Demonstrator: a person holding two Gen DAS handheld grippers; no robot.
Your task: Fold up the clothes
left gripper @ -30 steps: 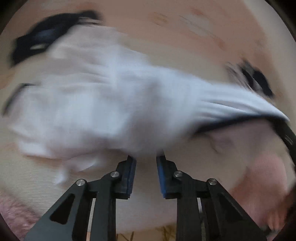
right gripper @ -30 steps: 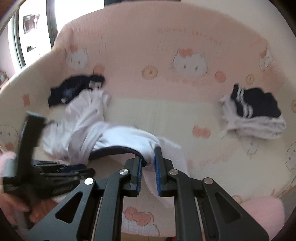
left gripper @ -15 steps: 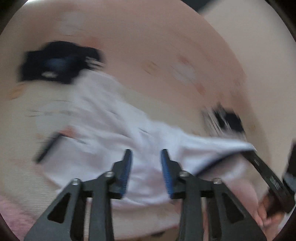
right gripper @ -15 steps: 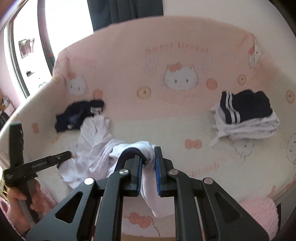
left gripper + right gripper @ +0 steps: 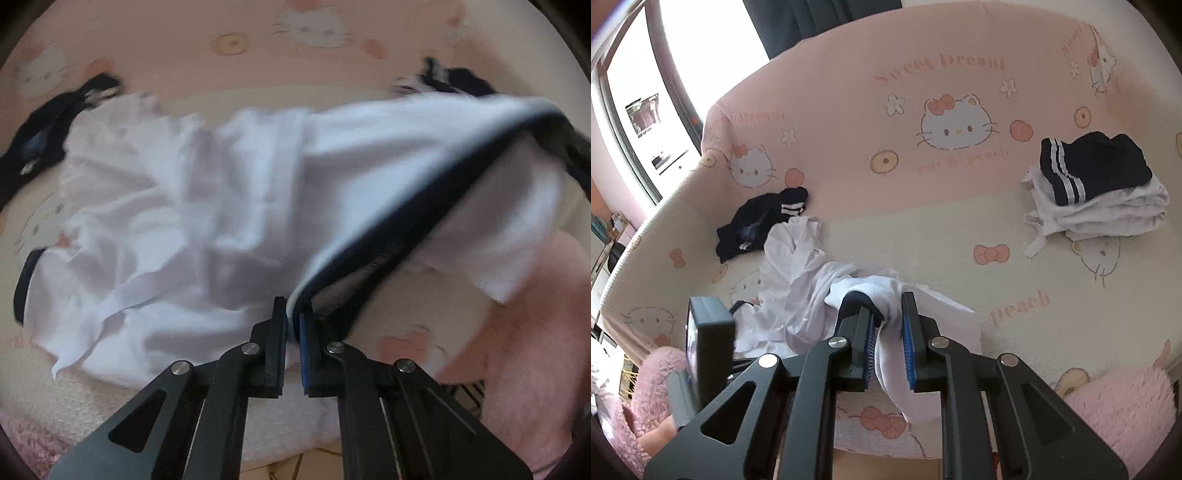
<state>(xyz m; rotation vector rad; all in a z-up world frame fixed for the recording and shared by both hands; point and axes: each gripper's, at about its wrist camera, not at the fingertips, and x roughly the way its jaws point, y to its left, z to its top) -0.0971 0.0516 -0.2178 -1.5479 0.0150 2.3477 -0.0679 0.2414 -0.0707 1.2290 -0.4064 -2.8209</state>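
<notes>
both grippers have the white shirt by its dark-trimmed edge, on the near part of the bed.

you hold the left gripper (image 5: 292,325) and right gripper (image 5: 889,332) on the same navy-edged band of the white shirt (image 5: 207,206), likely so you can stretch that edge straight before folding. your left fingers are pressed together on the trim. your right jaws are easing open a little, cloth bunched between the blue pads (image 5: 908,350). the rest of the shirt lies crumpled on the bed cover (image 5: 960,236); a folded stack (image 5: 1097,199) waits far right, a dark garment (image 5: 757,221) far left.
</notes>
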